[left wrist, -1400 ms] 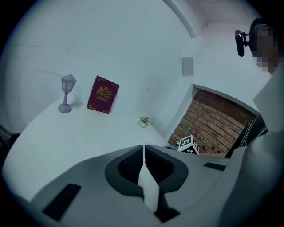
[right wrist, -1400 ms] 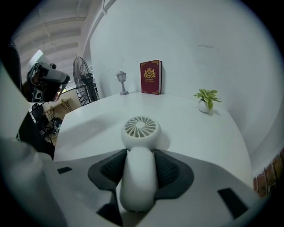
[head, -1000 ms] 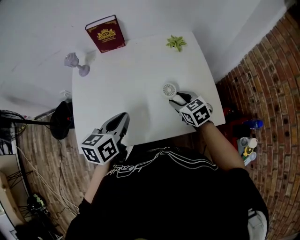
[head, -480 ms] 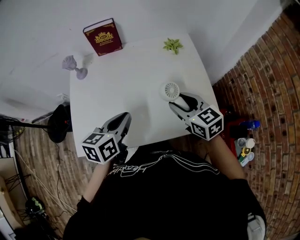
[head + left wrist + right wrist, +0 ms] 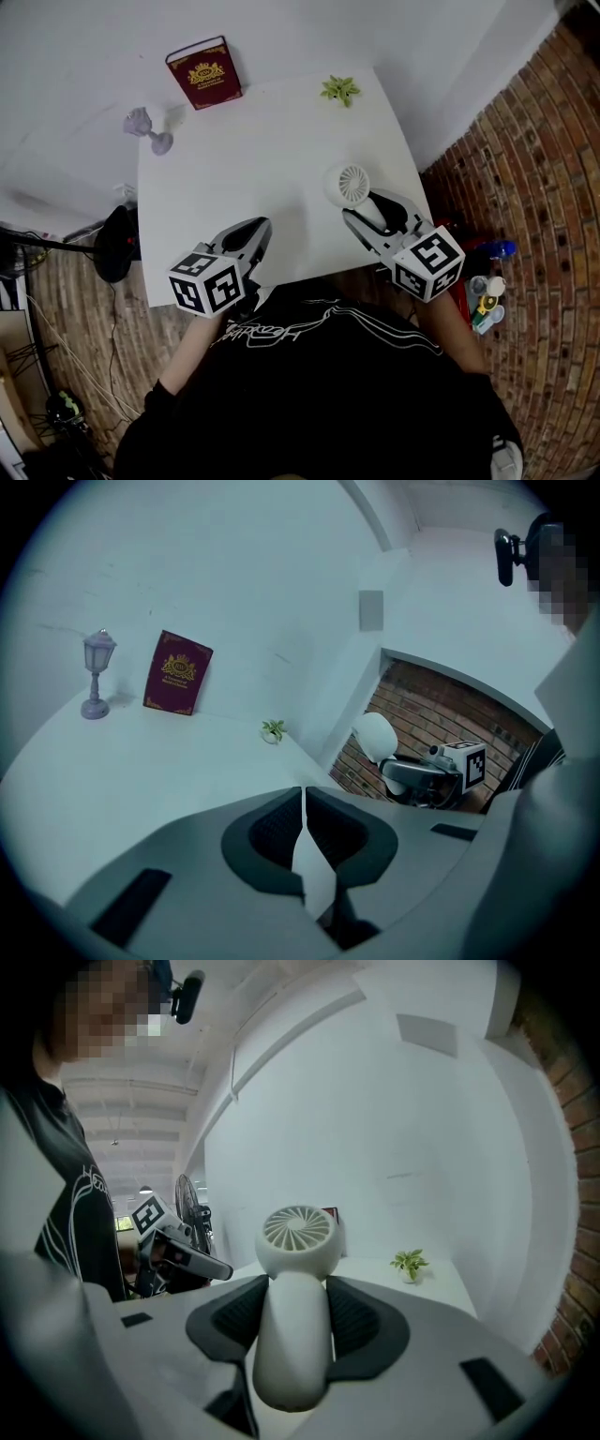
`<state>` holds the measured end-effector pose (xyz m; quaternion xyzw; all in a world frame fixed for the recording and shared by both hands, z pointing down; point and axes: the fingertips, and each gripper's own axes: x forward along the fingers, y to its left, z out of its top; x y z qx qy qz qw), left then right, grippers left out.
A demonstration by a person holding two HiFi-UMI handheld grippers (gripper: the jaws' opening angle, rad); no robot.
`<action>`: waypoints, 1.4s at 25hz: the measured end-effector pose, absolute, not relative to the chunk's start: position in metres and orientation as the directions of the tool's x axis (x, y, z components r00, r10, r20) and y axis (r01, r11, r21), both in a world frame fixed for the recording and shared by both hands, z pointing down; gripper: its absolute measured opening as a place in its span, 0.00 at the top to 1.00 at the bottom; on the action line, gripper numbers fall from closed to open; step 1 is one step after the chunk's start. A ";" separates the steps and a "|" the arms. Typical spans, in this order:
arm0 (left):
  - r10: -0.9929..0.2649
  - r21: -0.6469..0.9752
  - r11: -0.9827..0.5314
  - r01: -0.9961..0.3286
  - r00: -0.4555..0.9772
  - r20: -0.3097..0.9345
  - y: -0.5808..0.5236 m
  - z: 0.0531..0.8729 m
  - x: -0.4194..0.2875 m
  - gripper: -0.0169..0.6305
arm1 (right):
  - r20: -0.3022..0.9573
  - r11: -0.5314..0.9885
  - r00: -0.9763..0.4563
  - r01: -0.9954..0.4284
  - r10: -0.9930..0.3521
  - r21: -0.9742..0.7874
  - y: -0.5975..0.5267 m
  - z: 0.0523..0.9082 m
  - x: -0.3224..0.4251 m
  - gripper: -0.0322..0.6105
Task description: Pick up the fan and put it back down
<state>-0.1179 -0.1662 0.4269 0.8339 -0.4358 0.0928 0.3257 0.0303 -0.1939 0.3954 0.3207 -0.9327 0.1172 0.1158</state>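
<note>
Fan (image 5: 353, 185) is in the right gripper (image 5: 370, 211): jaws clamped on the white handle, round grille head sticking out past the fingertips. It's held in the air over the near right part of the white table (image 5: 253, 150), not resting on it. Left gripper (image 5: 251, 234) hovers over the table's near edge, jaws together, nothing between them. At the far side: red book (image 5: 203, 71) standing against the wall, small lamp (image 5: 148, 129) at the left corner, small green plant (image 5: 339, 90) towards the right.

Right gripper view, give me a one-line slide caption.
Right claw grips the white fan by its handle, grille toward the camera, small plant on the table behind.
</note>
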 end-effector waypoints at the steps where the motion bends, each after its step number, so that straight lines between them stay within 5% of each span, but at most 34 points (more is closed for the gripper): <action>1: -0.665 0.460 -0.414 -0.786 0.606 0.437 -0.166 0.426 -0.115 0.91 | 0.285 0.765 -0.767 -0.628 -0.575 -0.145 -0.192 0.395 0.033 0.65; 35: -0.666 0.409 -0.427 -0.806 0.587 0.460 -0.170 0.425 -0.093 0.91 | 0.251 0.801 -0.813 -0.572 -0.525 -0.177 -0.192 0.401 0.041 0.65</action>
